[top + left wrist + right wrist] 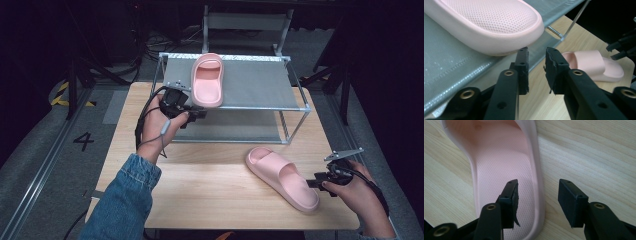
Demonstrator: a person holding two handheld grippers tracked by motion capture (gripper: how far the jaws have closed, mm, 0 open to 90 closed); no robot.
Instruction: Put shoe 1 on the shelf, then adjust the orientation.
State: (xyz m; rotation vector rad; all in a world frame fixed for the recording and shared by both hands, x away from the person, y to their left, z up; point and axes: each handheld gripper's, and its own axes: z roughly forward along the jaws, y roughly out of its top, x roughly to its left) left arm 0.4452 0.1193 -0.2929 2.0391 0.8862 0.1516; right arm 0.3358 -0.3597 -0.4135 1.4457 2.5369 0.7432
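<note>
At the near right corner of the wooden table (200,190), the right gripper (316,183) is held low in the right hand (357,192), pointed leftward at the heel of the near pink slipper (282,177), which lies flat on the tabletop. In the right gripper view its jaws are seen spread wide and astride that slipper's side rim (537,182), one above the dotted footbed and one over bare wood, gripping nothing. Farther back, the left hand (157,122), on a forearm in a denim sleeve (122,200), is raised to the front edge of the metal rack (250,82), with the left gripper (197,114) just below the heel of the far pink slipper (208,79) lying on the upper shelf. The left gripper view shows what the high view cannot: the jaws stand narrowly parted and empty, the heel (499,25) overhanging the shelf edge just above them. Two slippers, two grippers and two rack shelves are counted.
</note>
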